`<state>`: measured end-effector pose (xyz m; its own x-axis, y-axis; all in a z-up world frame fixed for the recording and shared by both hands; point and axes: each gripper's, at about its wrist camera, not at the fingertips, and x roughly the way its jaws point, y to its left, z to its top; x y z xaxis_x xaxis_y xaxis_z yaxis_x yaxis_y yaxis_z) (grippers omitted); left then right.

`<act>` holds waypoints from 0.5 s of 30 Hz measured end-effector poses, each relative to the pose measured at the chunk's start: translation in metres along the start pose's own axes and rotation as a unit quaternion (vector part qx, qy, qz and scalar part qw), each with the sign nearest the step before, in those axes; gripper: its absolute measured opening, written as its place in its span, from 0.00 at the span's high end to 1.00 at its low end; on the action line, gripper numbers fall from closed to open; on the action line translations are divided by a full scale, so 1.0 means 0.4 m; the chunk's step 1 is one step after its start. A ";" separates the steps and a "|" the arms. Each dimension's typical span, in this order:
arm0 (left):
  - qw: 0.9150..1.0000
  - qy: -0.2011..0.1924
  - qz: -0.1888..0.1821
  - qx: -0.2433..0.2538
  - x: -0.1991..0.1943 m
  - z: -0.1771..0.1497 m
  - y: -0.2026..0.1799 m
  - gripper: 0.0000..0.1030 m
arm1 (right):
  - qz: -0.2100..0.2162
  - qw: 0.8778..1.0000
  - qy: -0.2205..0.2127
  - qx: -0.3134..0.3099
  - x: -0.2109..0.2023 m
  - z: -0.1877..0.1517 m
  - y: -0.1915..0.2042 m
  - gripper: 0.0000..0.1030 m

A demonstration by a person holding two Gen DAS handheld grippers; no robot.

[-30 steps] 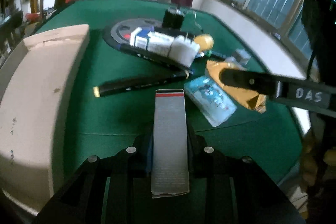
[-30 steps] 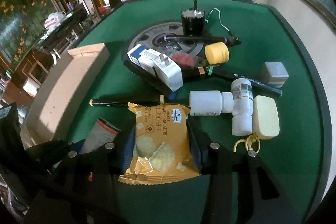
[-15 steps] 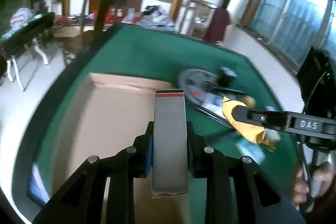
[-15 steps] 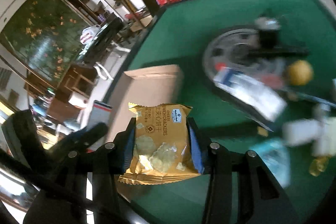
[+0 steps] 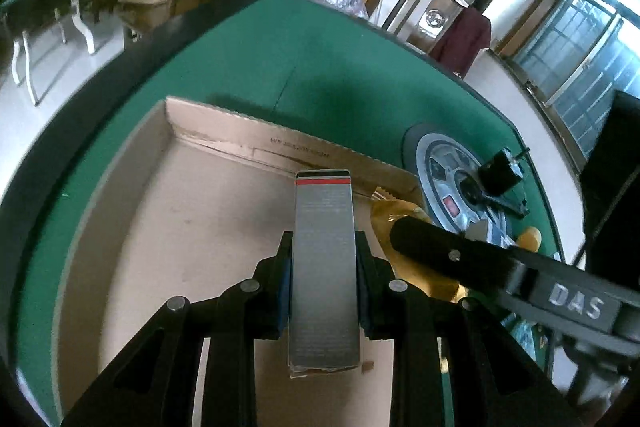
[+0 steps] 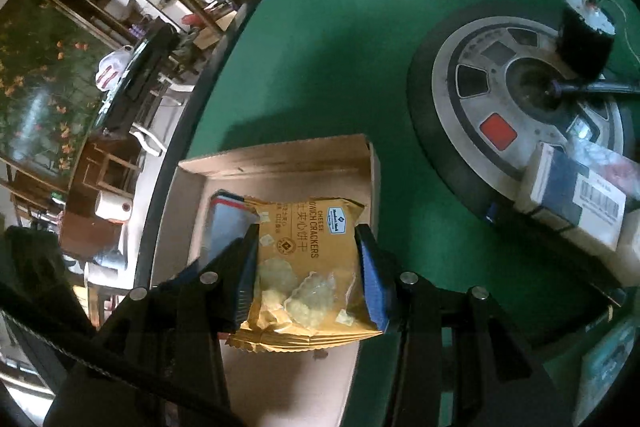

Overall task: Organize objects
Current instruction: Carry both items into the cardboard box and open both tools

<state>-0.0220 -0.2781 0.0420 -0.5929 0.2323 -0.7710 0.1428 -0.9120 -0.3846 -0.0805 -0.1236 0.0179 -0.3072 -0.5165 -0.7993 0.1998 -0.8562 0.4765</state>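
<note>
Both loads have been carried from the cluttered green table (image 5: 320, 67) to above the cardboard box (image 5: 192, 227): left gripper (image 5: 323, 287) clamps the grey carton (image 5: 323, 267), right gripper (image 6: 306, 283) the cracker packet (image 6: 308, 267), release probably next.

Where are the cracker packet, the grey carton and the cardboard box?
cracker packet (image 6: 306, 267), right wrist view, front face.
grey carton (image 5: 324, 275), left wrist view, top face.
cardboard box (image 5: 192, 227), left wrist view, bare floor.

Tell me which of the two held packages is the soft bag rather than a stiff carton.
The yellow cracker bag in the right gripper: crinkled foil with a transparent window showing crackers. The left gripper holds a flat-sided grey carton with a red stripe.
</note>
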 end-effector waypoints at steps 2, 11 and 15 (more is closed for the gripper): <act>1.000 0.004 -0.003 -0.009 0.021 0.000 0.001 0.78 | -0.007 1.000 -0.001 -0.005 0.008 0.004 0.004 0.57; 0.999 -0.013 -0.011 -0.049 0.016 -0.021 0.022 0.54 | -0.020 0.999 -0.020 -0.018 -0.022 0.012 -0.010 0.55; 0.996 -0.045 -0.003 -0.072 -0.033 -0.049 0.033 0.47 | -0.031 0.998 -0.042 -0.030 -0.070 -0.009 -0.017 0.50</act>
<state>0.0031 -0.2865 0.0373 -0.6614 0.1998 -0.7230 0.2479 -0.8515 -0.4621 -0.0700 -0.1034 0.0356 -0.3967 -0.4640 -0.7921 0.2320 -0.8855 0.4026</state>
